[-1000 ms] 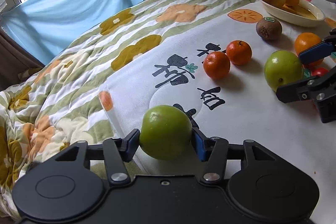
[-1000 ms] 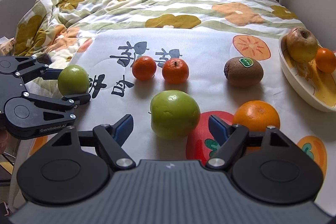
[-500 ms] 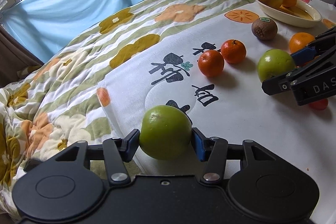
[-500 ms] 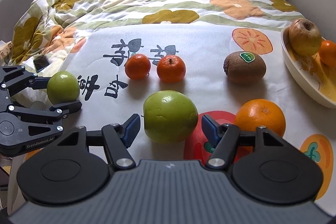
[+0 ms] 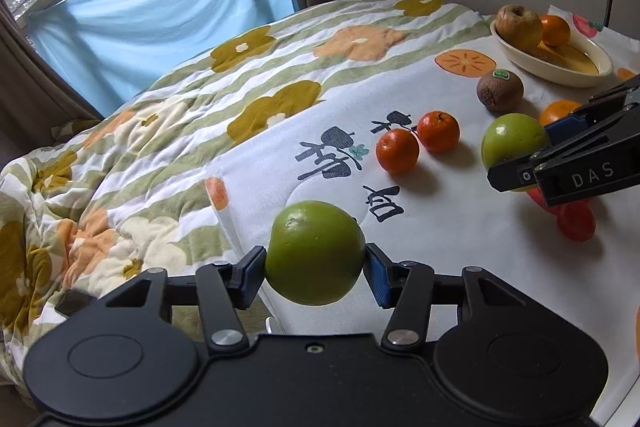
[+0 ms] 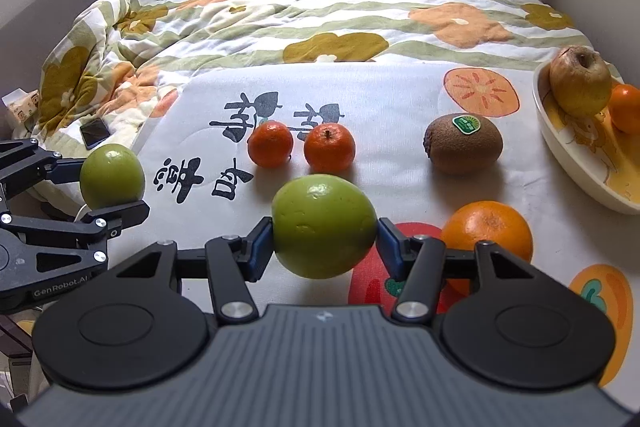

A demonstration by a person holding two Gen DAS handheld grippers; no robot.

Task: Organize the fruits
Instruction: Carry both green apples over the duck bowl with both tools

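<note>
My left gripper (image 5: 315,269) is shut on a round green apple (image 5: 315,251), held above the left edge of the white cloth (image 5: 440,211); it also shows in the right wrist view (image 6: 112,175). My right gripper (image 6: 324,241) is shut on a larger green apple (image 6: 324,225), which also shows in the left wrist view (image 5: 514,143). Two tangerines (image 6: 271,143) (image 6: 329,147), a kiwi (image 6: 463,143) and an orange (image 6: 487,231) lie on the cloth. A cream bowl (image 6: 576,163) at the right holds a brownish apple (image 6: 580,81) and a tangerine (image 6: 626,107).
The cloth lies on a bed with a flowered quilt (image 6: 280,15). A phone (image 6: 95,133) lies on the quilt at the left. A small red fruit (image 5: 576,221) lies under the right gripper in the left wrist view. Curtains and a wall stand behind the bed.
My right gripper has closed its fingers onto the larger green apple. The left gripper has kept its apple and drifted a little left, away from the fruit.
</note>
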